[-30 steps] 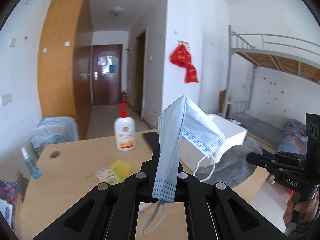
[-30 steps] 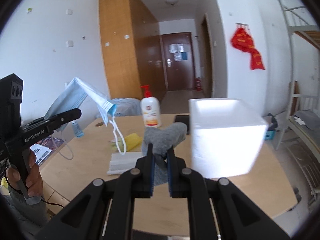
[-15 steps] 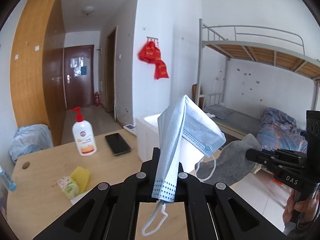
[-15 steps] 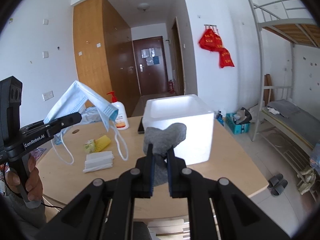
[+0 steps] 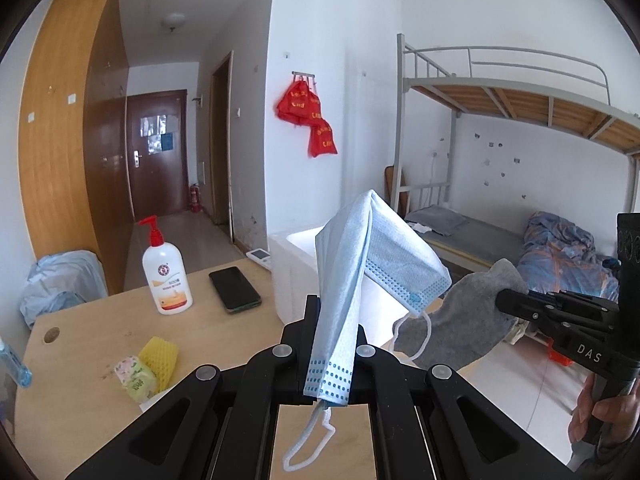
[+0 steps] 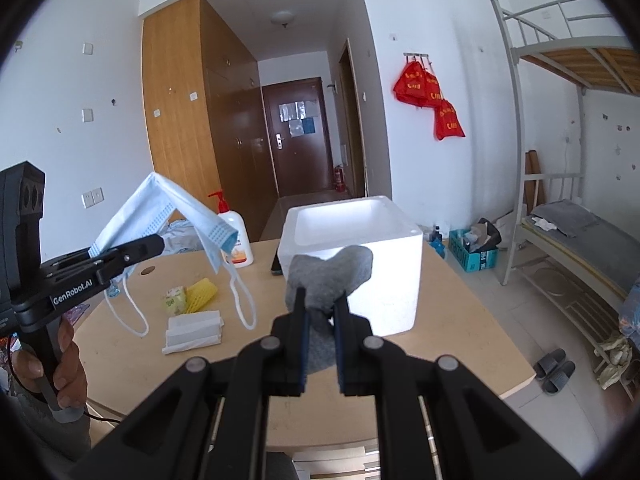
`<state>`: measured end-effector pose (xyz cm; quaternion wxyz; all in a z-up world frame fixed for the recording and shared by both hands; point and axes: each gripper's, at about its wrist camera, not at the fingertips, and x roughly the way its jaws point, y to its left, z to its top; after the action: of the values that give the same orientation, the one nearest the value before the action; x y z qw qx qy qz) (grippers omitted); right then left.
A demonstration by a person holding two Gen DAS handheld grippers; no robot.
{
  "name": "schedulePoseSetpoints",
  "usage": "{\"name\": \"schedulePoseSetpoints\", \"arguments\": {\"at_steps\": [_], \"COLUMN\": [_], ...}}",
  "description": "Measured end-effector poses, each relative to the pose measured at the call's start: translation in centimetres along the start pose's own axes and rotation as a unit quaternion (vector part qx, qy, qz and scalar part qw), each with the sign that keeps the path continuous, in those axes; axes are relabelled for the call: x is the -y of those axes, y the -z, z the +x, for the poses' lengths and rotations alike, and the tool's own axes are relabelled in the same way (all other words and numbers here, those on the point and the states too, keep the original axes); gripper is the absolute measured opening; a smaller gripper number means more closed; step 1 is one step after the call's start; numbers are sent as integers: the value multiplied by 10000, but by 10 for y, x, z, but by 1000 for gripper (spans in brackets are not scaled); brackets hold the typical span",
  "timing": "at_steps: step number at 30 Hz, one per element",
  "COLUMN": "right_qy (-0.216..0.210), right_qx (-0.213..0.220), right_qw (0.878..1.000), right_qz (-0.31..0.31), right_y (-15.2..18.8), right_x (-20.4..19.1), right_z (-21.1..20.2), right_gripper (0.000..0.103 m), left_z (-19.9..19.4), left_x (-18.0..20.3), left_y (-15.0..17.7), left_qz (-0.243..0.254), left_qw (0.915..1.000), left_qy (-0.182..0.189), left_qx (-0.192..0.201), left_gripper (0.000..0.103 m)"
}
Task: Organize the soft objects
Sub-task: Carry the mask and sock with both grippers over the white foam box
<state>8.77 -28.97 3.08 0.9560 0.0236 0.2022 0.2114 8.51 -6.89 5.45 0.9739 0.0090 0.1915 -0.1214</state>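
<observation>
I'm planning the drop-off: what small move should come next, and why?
Probably carry the right gripper, shut on the grey sock, forward over the open white foam box that stands just ahead. The left gripper holds the face mask beside it.

Phone (image 5: 235,289) betw bottle (image 5: 166,276) & box (image 6: 352,264).

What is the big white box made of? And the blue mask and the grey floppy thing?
The white box looks like foam: thick walls, matte, slightly grainy white. The blue mask seems to be thin non-woven fabric, with pressed dots along its edge and stretchy white loops. The grey thing looks like soft knitted or fleecy cloth, perhaps a sock; it droops and has a fuzzy surface.
</observation>
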Motion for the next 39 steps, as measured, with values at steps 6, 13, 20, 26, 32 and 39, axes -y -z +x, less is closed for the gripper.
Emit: {"name": "schedulePoseSetpoints", "arguments": {"at_steps": [6, 13, 20, 26, 32, 39], "right_qy": [-11, -30, -7, -52, -49, -52], "right_qx": [46, 124, 280, 368, 495, 580], "right_qw": [10000, 9999, 9996, 9993, 9987, 9981], "right_qz": [-1, -9, -71, -73, -145, -183], "right_y": [-4, -10, -23, -35, -55, -71], "right_x": [5, 6, 6, 9, 11, 18], "right_z": [0, 1, 0, 7, 15, 30], "right_gripper": [13, 14, 14, 14, 13, 13], "left_z": [1, 4, 5, 12, 27, 51], "left_x": [-2, -3, -3, -3, -5, -8], "left_y": [-2, -7, -25, -40, -52, -68], "left_qz": [-20, -24, -6, 41, 27, -2], "left_qw": [10000, 10000, 9999, 9998, 9998, 9998], "left_qy": [-13, -3, 68, 36, 55, 110], "left_qx": [-1, 13, 116, 185, 201, 188], "left_gripper": [3, 3, 3, 3, 3, 3]}}
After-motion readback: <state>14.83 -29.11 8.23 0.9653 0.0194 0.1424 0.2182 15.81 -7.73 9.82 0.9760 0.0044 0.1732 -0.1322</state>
